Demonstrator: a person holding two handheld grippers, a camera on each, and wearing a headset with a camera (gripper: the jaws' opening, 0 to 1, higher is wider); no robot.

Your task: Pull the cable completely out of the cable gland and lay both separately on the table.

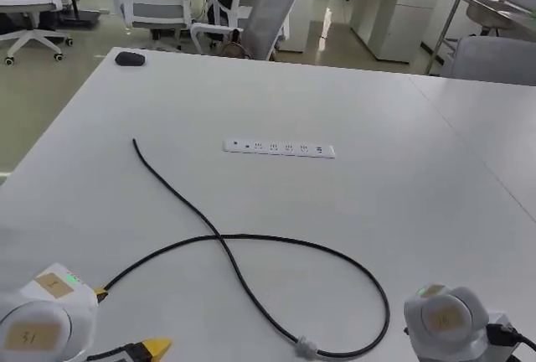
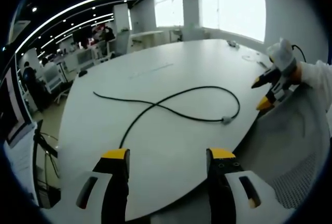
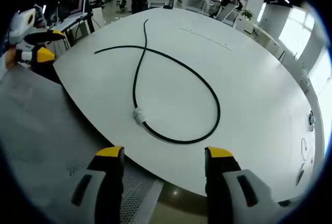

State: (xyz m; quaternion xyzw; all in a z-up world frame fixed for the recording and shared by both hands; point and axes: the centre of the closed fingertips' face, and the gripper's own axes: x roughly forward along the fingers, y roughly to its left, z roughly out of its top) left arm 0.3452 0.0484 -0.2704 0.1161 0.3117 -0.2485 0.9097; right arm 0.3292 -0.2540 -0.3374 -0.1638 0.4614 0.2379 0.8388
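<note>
Cable not yet out of gland; both tongs open, empty.
Black cable [image 1: 220,237] lies in a crossed loop on the table [image 1: 419,194], w/ white cable gland [image 3: 138,115] threaded on it near the front edge. Cable looks light and soft, gland small and hard: probably pinch gland w/ right gripper [image 3: 164,152], cable just beside w/ left gripper [image 2: 168,154]. Head view adds a power strip [image 1: 279,148] behind.

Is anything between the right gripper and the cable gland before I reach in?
Nothing visible. The right gripper is open just off the table, and only bare surface lies between it and the cable gland on the cable. The power strip sits beyond the loop.
</note>
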